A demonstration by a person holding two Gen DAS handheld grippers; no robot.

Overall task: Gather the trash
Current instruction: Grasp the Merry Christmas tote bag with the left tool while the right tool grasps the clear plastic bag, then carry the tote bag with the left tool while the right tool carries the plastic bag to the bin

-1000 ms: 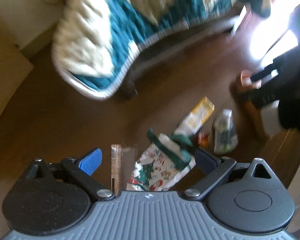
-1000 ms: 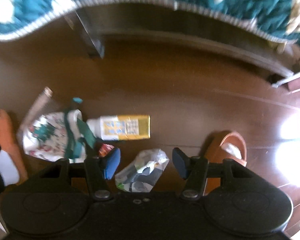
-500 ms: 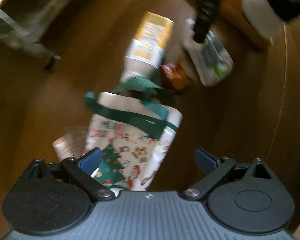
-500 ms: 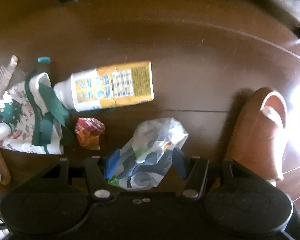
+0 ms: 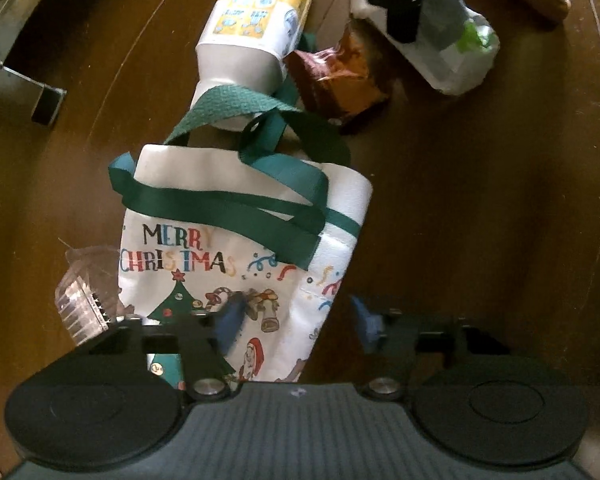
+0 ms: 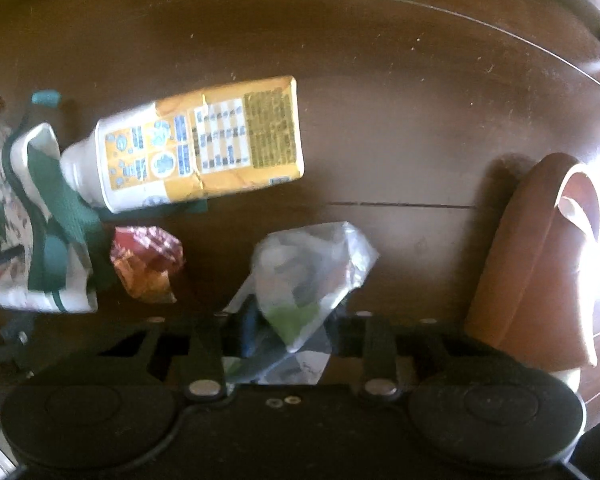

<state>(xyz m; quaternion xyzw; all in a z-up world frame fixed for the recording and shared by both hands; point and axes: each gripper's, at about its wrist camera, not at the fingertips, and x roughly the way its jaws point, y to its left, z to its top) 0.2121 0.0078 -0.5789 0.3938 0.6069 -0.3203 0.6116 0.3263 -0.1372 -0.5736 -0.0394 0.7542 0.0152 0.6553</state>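
Lying crumpled on dark wood, clear plastic wrapper [image 6: 300, 280] shows green inside.

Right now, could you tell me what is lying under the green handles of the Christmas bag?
The white neck end of the yellow carton lies under one handle. Whatever is inside the bag is covered.

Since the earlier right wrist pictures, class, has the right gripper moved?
Yes. The right gripper has come down toward the floor; its jaws, just closing, now straddle the crumpled plastic bag.
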